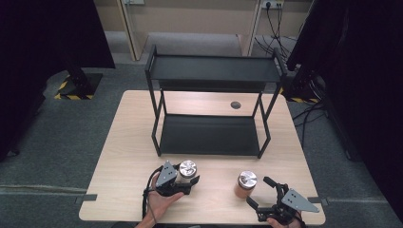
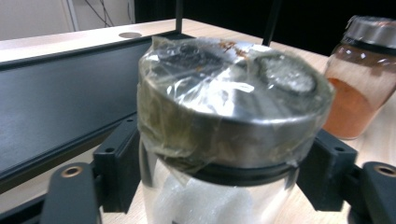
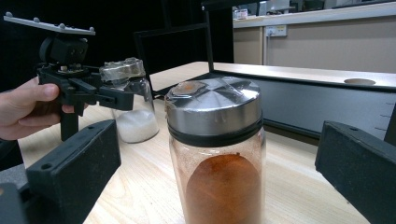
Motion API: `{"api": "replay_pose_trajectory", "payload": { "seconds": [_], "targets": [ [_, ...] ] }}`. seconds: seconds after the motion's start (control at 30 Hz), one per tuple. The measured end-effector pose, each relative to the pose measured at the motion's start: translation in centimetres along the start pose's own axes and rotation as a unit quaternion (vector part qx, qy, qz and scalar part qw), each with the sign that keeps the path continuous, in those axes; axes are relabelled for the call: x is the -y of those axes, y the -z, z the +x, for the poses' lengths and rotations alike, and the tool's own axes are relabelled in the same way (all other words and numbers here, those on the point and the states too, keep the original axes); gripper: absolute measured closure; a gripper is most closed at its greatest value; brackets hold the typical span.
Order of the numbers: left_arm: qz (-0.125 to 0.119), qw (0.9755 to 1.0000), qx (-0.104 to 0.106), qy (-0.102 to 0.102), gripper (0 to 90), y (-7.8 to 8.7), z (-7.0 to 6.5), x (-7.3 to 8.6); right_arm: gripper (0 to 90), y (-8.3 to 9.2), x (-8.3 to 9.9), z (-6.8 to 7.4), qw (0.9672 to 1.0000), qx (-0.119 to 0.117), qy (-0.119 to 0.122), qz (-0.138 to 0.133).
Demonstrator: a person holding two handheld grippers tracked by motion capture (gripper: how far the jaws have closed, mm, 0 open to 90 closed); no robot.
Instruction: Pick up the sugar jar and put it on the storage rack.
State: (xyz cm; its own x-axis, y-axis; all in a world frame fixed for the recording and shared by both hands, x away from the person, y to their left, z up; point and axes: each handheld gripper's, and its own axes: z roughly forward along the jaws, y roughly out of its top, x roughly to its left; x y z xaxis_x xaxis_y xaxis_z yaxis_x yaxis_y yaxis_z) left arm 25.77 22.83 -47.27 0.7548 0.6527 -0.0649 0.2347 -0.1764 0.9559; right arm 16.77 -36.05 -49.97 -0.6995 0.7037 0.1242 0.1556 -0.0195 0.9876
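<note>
From the high view, the left tongs (image 1: 189, 179) sit clamped on the white-powder jar (image 1: 187, 169) at the near edge of the surface (image 1: 128, 142), just in front of the black shelf rack (image 1: 211, 135), while the right tongs (image 1: 264, 192) stand wide beside the orange-powder jar (image 1: 245, 184). In the left gripper view, the jaws press the jar's neck under its foil-wrapped lid (image 2: 233, 100). In the right gripper view, the orange-powder jar stands between spread jaws, untouched. The grasp looks made; next comes a steady lift toward the rack.
</note>
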Motion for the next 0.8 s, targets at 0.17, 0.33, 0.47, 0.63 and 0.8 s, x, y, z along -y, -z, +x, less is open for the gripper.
{"api": "replay_pose_trajectory", "payload": {
  "seconds": [0.17, 0.33, 0.47, 0.63, 0.8],
  "targets": [
    [0.002, 1.0000, -0.002, -0.001, 29.6, 0.04, -0.09, -0.11, 0.3, -0.01, 0.01, -0.02, 1.0000, 0.000, 0.000, 0.000],
    [0.002, 0.9999, -0.010, -0.008, 30.3, 0.09, -0.46, -0.11, 0.3, 0.00, 0.01, -0.03, 1.0000, 0.000, -0.001, 0.000],
    [-0.003, 0.9999, -0.011, 0.003, 30.6, 0.21, -0.32, 0.03, 0.3, 0.01, 0.02, -0.06, 1.0000, -0.001, -0.001, -0.001],
    [-0.004, 0.9999, -0.010, 0.008, 30.7, 0.36, -0.26, -0.14, 0.4, 0.02, 0.02, -0.07, 1.0000, -0.002, -0.001, -0.001],
    [-0.006, 0.9999, -0.008, 0.010, 30.7, 0.66, -0.15, -0.68, 0.4, 0.03, 0.02, -0.07, 1.0000, -0.002, -0.001, -0.001]
  ]
}}
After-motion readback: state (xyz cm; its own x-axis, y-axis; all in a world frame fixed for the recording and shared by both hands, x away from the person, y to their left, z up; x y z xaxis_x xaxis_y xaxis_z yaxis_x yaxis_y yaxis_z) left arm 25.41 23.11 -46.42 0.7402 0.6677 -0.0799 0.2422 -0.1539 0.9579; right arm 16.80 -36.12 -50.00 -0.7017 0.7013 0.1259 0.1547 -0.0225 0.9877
